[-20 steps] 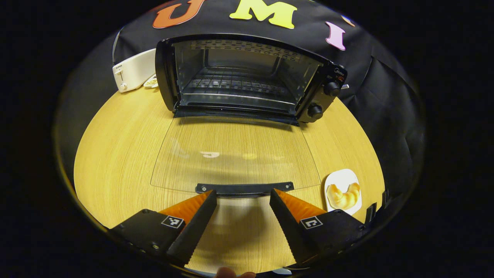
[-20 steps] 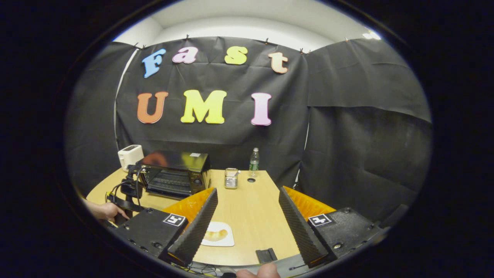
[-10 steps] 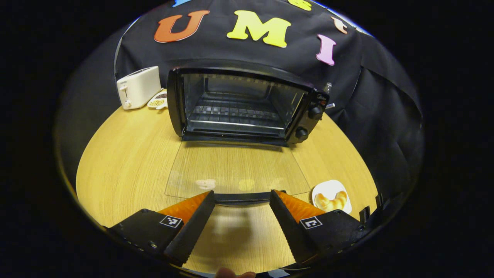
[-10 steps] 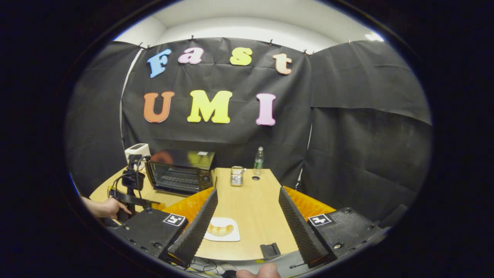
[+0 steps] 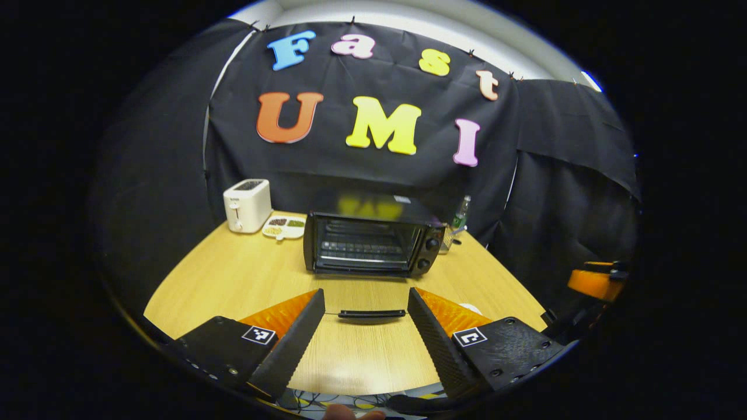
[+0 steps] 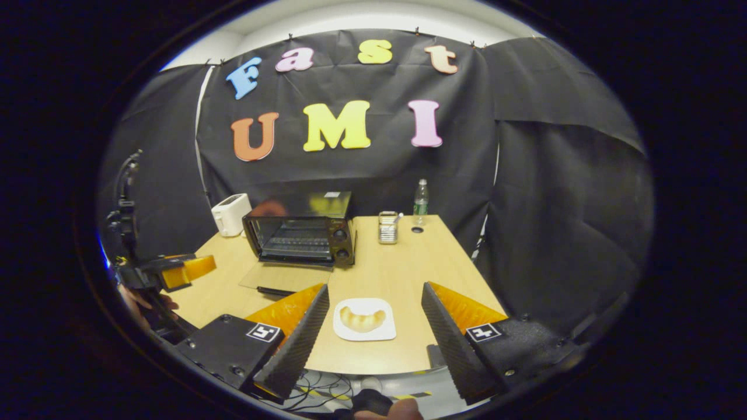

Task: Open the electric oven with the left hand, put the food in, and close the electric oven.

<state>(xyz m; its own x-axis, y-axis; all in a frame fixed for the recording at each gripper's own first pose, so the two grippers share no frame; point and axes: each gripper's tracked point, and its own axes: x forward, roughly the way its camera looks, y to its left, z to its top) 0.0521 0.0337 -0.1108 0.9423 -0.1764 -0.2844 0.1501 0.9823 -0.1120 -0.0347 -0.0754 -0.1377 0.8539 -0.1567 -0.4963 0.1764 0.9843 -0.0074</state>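
The croissant (image 6: 362, 318) lies on a small white plate (image 6: 345, 332) near the front edge of the table (image 6: 408, 256), framed between the fingers of the right gripper (image 6: 375, 309), which is spread wide and holds nothing. The oven (image 6: 300, 232) stands further back on the table with its glass door (image 6: 286, 277) folded flat onto the wood, so the step in hand looks like picking up the food. To do it well, the right gripper should come down over the middle of the croissant, close gently across its thickest part so the pastry is not crushed, lift clear of the plate without dragging it, then travel over the lowered door rather than into it and set the food on the rack. The left gripper (image 5: 366, 306) is also spread and empty, held well short of the door handle (image 5: 372, 314). The right gripper view gives the plate and croissant plainly, plus a bottle (image 6: 419, 202) and a small container (image 6: 387, 227) beside the oven; the left gripper view looks squarely into the oven (image 5: 366, 242) and takes in a toaster (image 5: 247, 205) and a snack dish (image 5: 284, 227) to its side.
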